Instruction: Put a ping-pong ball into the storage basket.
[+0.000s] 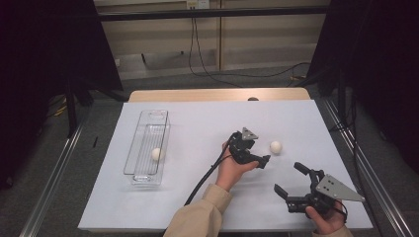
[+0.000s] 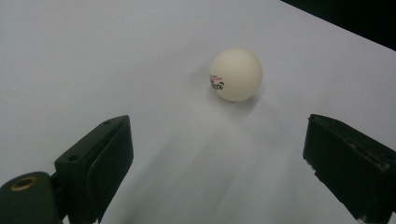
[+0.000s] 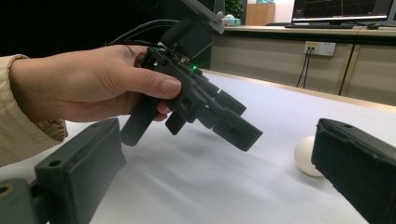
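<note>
A white ball (image 1: 275, 147) with a small printed mark lies on the white table sheet (image 1: 207, 123). My left gripper (image 1: 260, 152) hovers just left of it with its jaws open and pointed at it. In the left gripper view the ball (image 2: 236, 74) sits ahead of the open gripper (image 2: 219, 140), apart from both pads. My right gripper (image 1: 290, 178) stands open and holds nothing, near the front right of the sheet. In the right gripper view the ball (image 3: 306, 156) is partly hidden behind the right jaw of that gripper (image 3: 219, 154), with the left gripper (image 3: 205, 107) beyond, held in a hand.
A clear oblong container (image 1: 148, 148) stands at the left of the sheet, and a second white ball (image 1: 156, 154) lies in it. A black cable (image 1: 205, 180) trails from the left gripper toward the front edge. Dark curtains flank the table.
</note>
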{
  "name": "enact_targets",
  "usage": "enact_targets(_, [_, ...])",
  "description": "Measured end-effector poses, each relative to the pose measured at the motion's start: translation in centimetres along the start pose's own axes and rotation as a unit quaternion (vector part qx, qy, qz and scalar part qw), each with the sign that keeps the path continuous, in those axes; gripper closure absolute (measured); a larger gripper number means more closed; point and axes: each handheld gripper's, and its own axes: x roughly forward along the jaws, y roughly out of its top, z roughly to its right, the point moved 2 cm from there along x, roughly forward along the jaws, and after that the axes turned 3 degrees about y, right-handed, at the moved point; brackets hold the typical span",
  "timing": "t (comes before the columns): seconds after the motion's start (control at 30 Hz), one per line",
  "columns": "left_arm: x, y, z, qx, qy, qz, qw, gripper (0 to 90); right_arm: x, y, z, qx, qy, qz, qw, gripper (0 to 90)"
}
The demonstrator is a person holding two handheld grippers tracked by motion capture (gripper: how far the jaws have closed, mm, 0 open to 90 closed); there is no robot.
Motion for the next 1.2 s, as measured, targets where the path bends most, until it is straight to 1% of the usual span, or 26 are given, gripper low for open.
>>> enact_targets(1.2, [1.4, 0.5, 0.5, 0.007, 0.003, -0.001, 1.0, 8.6, -0.1, 0.0, 0.0, 0.002, -0.002, 0.0, 1.0, 1.5])
